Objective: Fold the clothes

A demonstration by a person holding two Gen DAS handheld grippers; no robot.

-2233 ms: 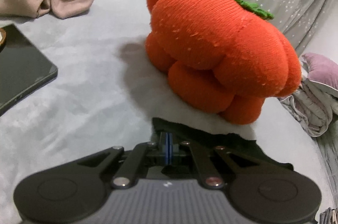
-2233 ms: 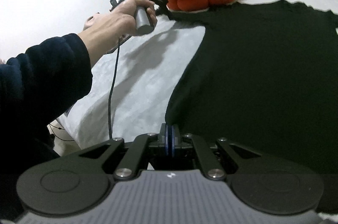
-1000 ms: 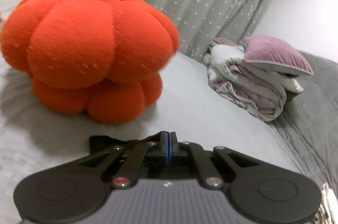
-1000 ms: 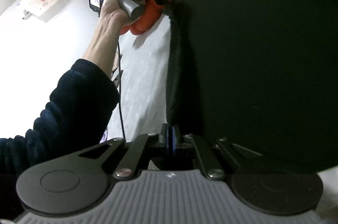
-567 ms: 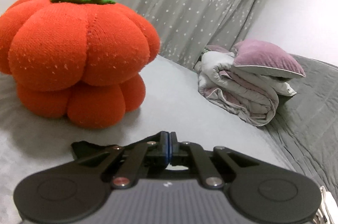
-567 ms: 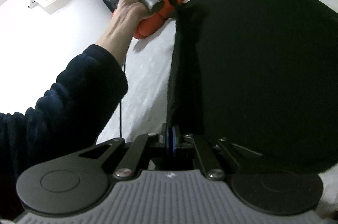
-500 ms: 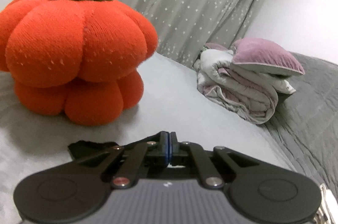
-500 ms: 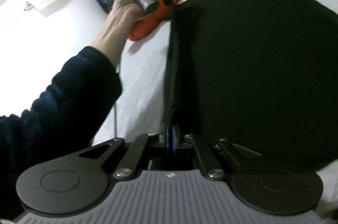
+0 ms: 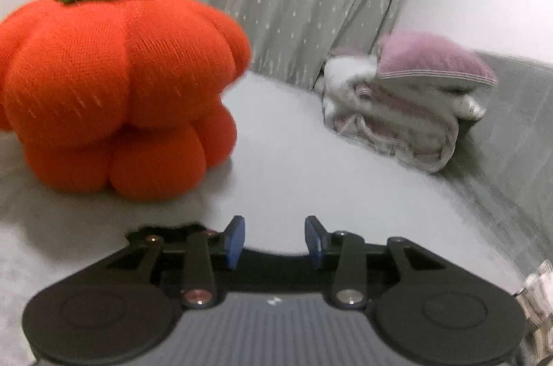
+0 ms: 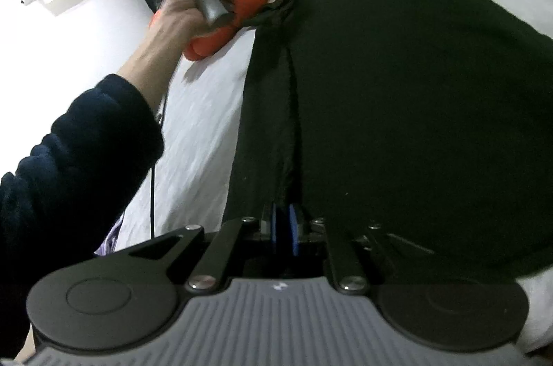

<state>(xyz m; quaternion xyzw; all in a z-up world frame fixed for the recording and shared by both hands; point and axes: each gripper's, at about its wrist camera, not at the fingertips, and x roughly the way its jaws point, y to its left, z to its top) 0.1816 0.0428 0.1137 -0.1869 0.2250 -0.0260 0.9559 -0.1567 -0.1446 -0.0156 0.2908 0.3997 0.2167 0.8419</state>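
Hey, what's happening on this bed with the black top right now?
A person is folding a black top spread on a pale bed, with a hand-held gripper in each hand. Its left edge has been folded over onto the body. The left hand-held gripper, near the orange pumpkin cushion, is opening with nothing between its blue pads. The right hand-held gripper at the hem is also opening; dark fabric lies around its pads, so a grip is unclear.

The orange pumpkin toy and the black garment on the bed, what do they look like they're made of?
Orange pumpkin toy: looks like stuffed knit fabric, matte; fine ribbed weave and soft bulging lobes show. Black garment: seemingly thin, soft matte cloth; it creases limply, though the weave is too dark to tell.
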